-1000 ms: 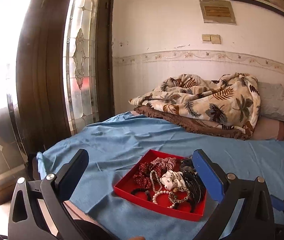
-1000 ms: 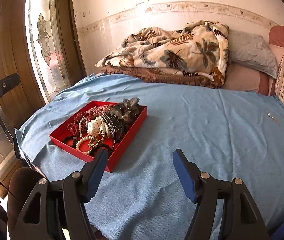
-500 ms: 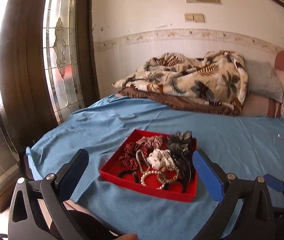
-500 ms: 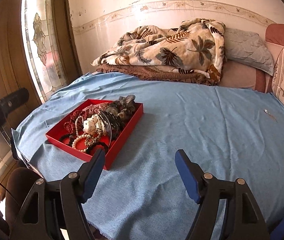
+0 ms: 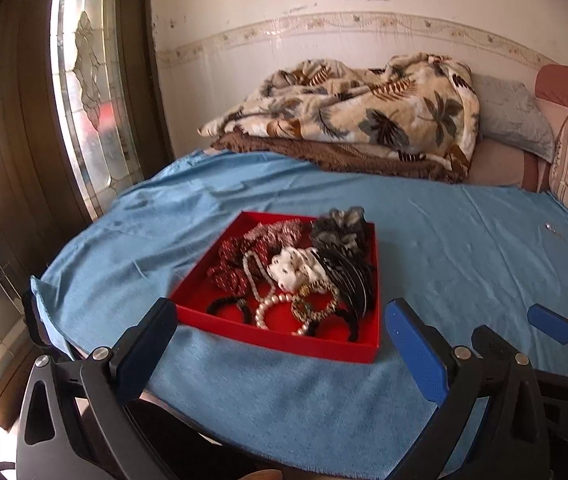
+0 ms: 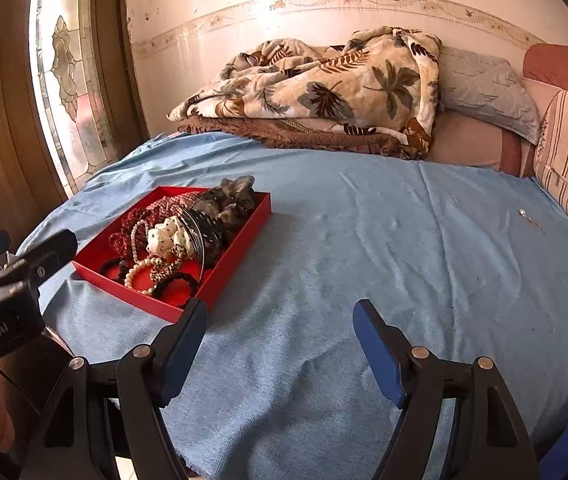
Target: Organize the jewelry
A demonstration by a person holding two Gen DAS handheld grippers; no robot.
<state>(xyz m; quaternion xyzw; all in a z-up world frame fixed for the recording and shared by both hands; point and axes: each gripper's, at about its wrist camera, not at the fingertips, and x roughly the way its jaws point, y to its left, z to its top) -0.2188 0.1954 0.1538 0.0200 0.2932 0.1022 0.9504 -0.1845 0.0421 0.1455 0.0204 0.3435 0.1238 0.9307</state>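
Hovering empty with fingers spread, the left hand-held gripper [image 5: 280,344] faces the red tray [image 5: 220,322] on the blue-covered bed [image 5: 464,240]; the right hand-held gripper [image 6: 280,338], likewise spread, hangs beside it. Jewelry [image 5: 280,300] lies tangled inside among scrunchies [image 5: 244,264]: either freshly gathered or awaiting sorting.

Matt cloth, glossy beads, plastic.
Blue woven cloth [image 5: 464,240], matt; red tray [image 5: 284,342], smooth; pearl strand [image 5: 270,304], glossy; black comb [image 5: 348,276], shiny plastic.
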